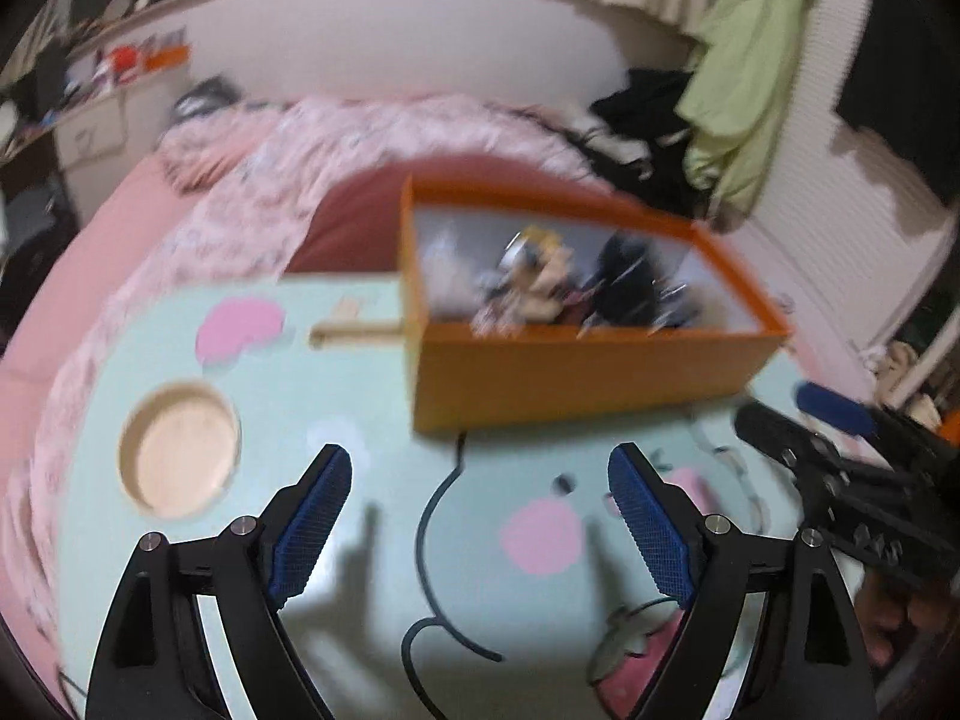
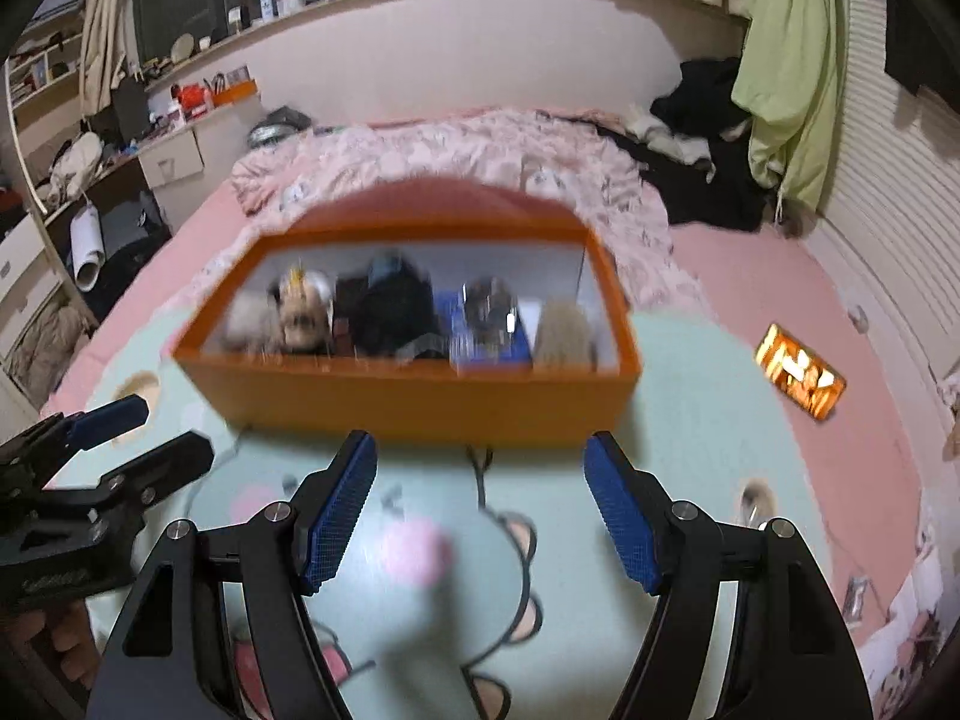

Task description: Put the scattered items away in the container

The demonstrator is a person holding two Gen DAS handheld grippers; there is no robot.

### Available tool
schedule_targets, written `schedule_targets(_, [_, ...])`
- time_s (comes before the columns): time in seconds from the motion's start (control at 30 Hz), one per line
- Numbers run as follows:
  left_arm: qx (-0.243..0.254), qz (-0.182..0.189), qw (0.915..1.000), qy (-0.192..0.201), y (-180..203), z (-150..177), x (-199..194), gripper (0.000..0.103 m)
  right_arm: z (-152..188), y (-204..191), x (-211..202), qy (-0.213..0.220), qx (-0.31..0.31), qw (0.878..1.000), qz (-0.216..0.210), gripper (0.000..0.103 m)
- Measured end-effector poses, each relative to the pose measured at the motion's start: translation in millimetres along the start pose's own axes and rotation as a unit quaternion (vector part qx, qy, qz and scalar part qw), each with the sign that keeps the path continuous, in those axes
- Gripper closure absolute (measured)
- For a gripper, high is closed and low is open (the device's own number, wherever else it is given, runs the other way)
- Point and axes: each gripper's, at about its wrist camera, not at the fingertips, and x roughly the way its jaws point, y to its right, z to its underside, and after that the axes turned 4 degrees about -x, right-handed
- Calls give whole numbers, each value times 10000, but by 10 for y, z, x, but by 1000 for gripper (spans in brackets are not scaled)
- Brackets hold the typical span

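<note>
**Orange box full, both tools empty above the mat**

No brand, label or writing could be read anywhere; both views were blurred.

The orange box (image 1: 576,372) sat on the mint-green cartoon mat (image 1: 336,384) spread over the bed, just ahead of both tools. The left tool (image 1: 480,516) hovered over the mat with its blue pads wide apart and nothing between them; the box lay ahead and slightly to its right. The right tool (image 2: 480,510) hovered likewise, pads spread and empty, with the box's near wall (image 2: 420,402) directly in front of its fingertips.

Inside the box lay a jumble: a pale plush toy (image 2: 300,312) at the left end, a black bundle (image 2: 390,306) beside it, a blue item (image 2: 492,336) with something shiny on it, and a beige furry piece (image 2: 564,330) at the right end.

A lit phone (image 2: 801,372) lay apart on the pink sheet to the right.
</note>
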Motion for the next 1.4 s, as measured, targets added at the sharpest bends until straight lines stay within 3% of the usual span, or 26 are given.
schedule_targets(0.07, [25,-240,9997,-83,-12,34,132,16,88,-12,138,-187,-37,9998,88,31])
schedule_targets(0.2, [230,-547,9979,-254,35,21,256,0,206,8,373,-387,-49,9989,263,31])
schedule_targets(0.23, [328,-676,9967,-308,64,25,287,0,234,23,401,-444,-50,9986,288,30])
schedule_targets(0.3, [535,-815,9945,-376,132,37,328,0,243,111,429,-542,121,9985,14,13])
schedule_targets(0.37, [550,-804,9946,-372,136,28,329,0,228,112,469,-664,2,9978,55,0])
schedule_targets(1.4, [543,-801,9946,-376,109,20,329,0,212,132,421,-652,-23,9979,7,0])
